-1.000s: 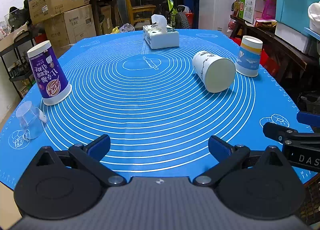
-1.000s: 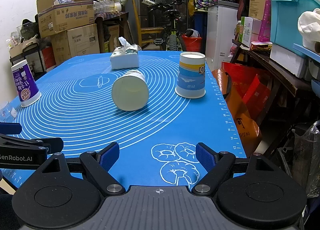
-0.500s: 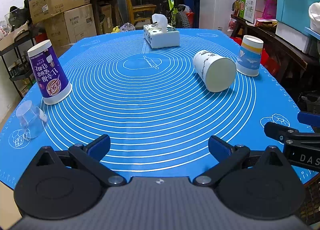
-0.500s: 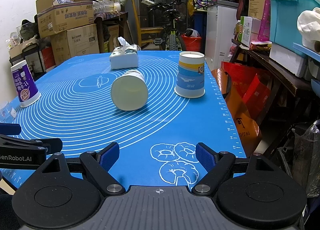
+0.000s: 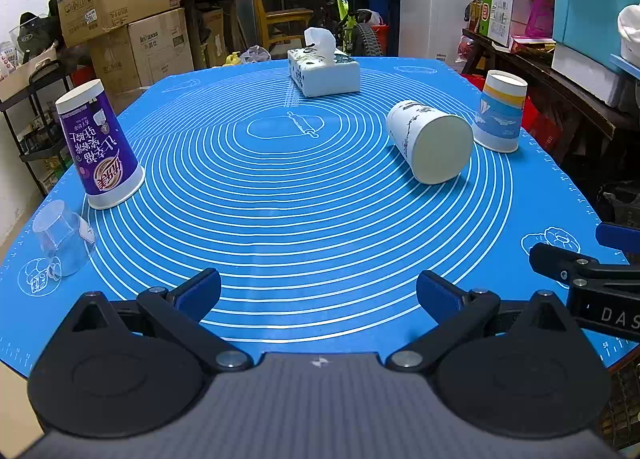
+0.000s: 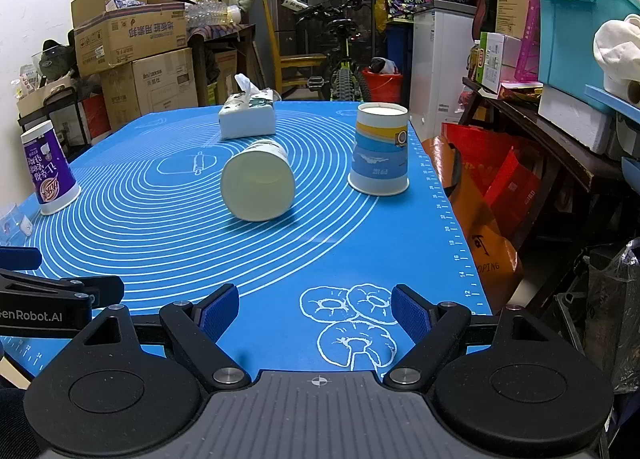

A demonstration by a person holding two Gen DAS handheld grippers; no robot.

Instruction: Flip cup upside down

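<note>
White cup (image 6: pixel 258 185) lies on its side left of the blue cup (image 6: pixel 379 155), mouth toward right gripper (image 6: pixel 316 313). Both grippers empty, fingers spread; left gripper (image 5: pixel 318 295) idle. Advice: right grips the wall mid-body, lifts, rotates mouth-down, sets gently.
</note>
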